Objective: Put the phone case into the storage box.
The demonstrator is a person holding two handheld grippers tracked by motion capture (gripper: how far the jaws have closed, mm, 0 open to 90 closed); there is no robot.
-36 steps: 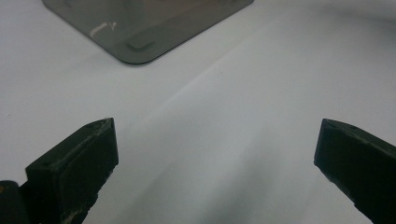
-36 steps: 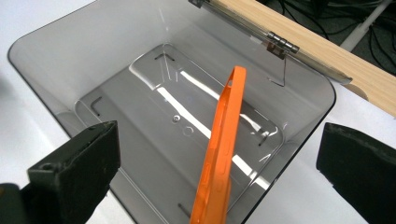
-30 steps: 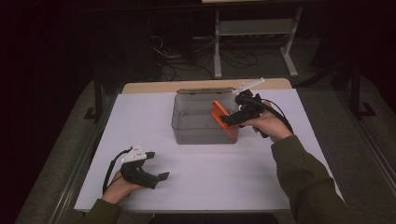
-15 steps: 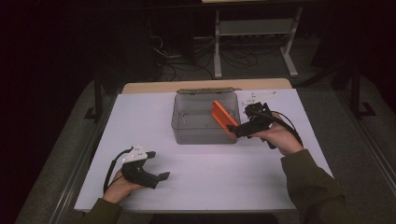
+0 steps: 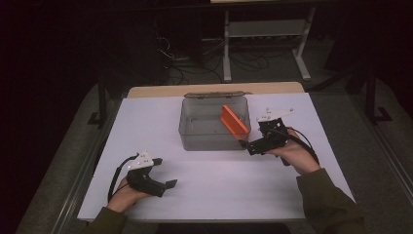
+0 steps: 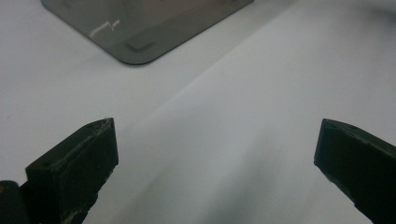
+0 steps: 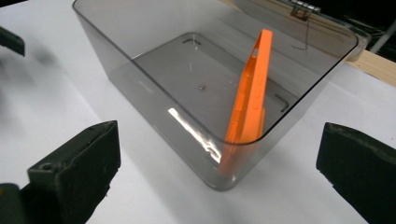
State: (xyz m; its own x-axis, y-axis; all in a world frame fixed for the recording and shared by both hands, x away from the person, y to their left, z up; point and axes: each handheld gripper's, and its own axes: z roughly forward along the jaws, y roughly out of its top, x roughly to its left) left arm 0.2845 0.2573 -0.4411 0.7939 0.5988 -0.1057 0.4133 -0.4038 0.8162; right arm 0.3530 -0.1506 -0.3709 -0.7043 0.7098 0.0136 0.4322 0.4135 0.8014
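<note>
— Where is the orange phone case [image 7: 248,95]?

— Inside the clear grey plastic box [image 7: 140,60], standing on its long edge and leaning against the box's right end wall. In the right gripper view it rises straight ahead of the jaws, between them and beyond their tips, behind the box's near corner.

— And the right gripper [image 5: 245,145]?

— Held in the person's right hand [image 5: 292,152] on the white table [image 5: 234,185], just outside that corner, jaws spread wide with nothing between them.

— The left gripper [image 5: 171,184]?

— Resting low on the table in the left hand, well apart from the box. Its jaws stand wide open over bare tabletop; a corner of the box's base [image 6: 140,42] lies ahead of them, off toward the left jaw.
</note>
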